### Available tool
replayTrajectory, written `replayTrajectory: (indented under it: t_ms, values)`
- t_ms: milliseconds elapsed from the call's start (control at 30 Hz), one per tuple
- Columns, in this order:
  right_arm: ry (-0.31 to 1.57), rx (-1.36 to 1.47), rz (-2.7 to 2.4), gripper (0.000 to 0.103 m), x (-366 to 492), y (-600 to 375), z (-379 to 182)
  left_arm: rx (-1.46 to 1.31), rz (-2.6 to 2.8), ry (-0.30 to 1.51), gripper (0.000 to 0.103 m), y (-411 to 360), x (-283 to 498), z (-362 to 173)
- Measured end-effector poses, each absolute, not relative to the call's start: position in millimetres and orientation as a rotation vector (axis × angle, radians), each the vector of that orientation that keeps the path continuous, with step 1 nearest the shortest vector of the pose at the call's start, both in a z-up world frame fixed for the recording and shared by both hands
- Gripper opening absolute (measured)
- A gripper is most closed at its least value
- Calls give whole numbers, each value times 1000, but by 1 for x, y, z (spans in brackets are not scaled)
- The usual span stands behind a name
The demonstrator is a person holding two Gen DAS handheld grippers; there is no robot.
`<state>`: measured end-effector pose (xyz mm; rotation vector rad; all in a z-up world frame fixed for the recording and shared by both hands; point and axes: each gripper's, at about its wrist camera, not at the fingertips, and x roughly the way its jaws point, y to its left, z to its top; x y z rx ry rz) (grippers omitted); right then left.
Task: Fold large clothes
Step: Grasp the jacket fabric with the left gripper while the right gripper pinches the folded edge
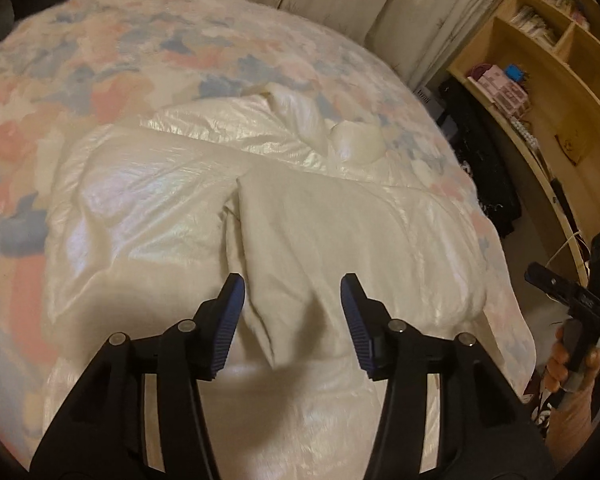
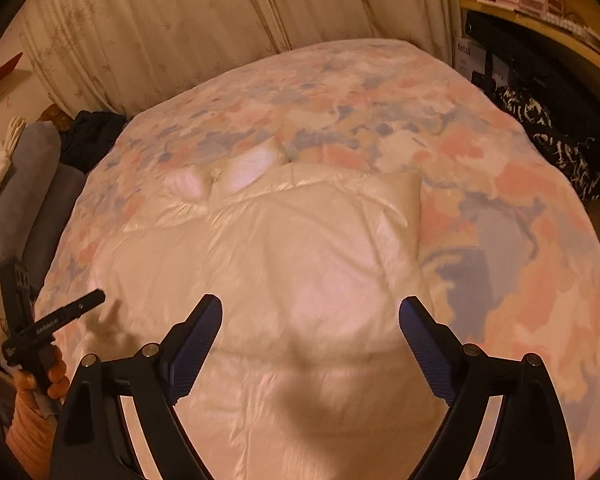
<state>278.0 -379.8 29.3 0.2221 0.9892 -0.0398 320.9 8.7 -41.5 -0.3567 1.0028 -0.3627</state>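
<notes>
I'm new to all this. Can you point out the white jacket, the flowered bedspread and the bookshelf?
white jacket (image 1: 148,208): left wrist view, shiny front panel.
flowered bedspread (image 2: 520,184): right wrist view, bare pink patch.
bookshelf (image 1: 540,92): left wrist view, lower wooden shelf board.

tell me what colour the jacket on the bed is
Cream white with a pearly sheen; the jacket shows best in the left wrist view.

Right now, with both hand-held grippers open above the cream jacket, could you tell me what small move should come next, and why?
Probably lower the left hand-held gripper onto the matte folded panel directly between its open jaws and close on that edge. Both it and the right hand-held gripper hold nothing, and the jacket lies only partly folded on the bed.
</notes>
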Motion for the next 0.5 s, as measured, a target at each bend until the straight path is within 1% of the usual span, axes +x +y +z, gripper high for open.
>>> replayTrajectory:
  t_ms: [167,300,333,367,400,433,467,500]
  values:
    - [1011,280,-128,91,332,-425,0,-321,-319,1070,48,-2,357,-61]
    - [1021,364,-203,91,367,-467,-29,-362,-326,1092,47,-8,376,-71]
    - [1023,389,-224,91,372,-476,-38,-365,-319,1090,39,-11,379,-72]
    - [1028,416,-241,86,375,-485,-48,-356,-303,1078,29,-13,382,-71]
    - [1042,449,-226,64,378,-490,-59,-347,-296,1072,15,-16,386,-72]
    - [1063,481,-180,47,381,-490,-70,-338,-287,1064,11,-18,390,-71]
    - [1077,505,-144,27,384,-490,-76,-328,-273,1044,9,-20,393,-69]
    - [1048,473,-160,25,385,-486,-72,-305,-257,1014,9,-23,394,-64]
